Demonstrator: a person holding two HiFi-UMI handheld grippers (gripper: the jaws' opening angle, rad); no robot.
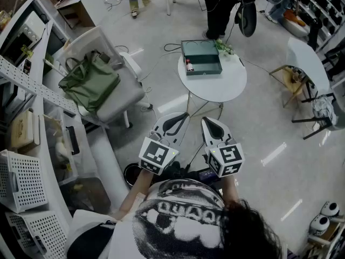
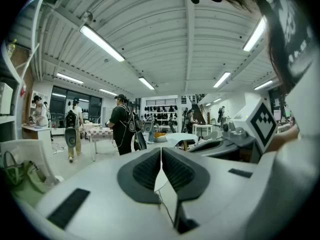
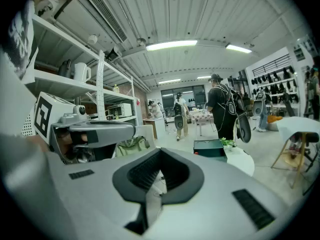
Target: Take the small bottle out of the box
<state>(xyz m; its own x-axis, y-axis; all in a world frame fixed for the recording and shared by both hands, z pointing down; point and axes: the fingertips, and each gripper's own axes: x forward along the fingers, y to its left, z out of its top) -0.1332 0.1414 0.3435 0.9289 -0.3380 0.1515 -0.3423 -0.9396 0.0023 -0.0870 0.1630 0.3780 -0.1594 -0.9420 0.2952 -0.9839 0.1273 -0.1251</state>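
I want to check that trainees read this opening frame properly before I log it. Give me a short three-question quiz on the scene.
1. True or false: the small bottle lies inside the green box on the round table.
2. What lies on the chair at the head view's left? A) green bag B) laptop C) stack of plates
3. In what state are the left claw and the right claw?

Key: 1 true; 2 A; 3 both shut, with nothing between the jaws.
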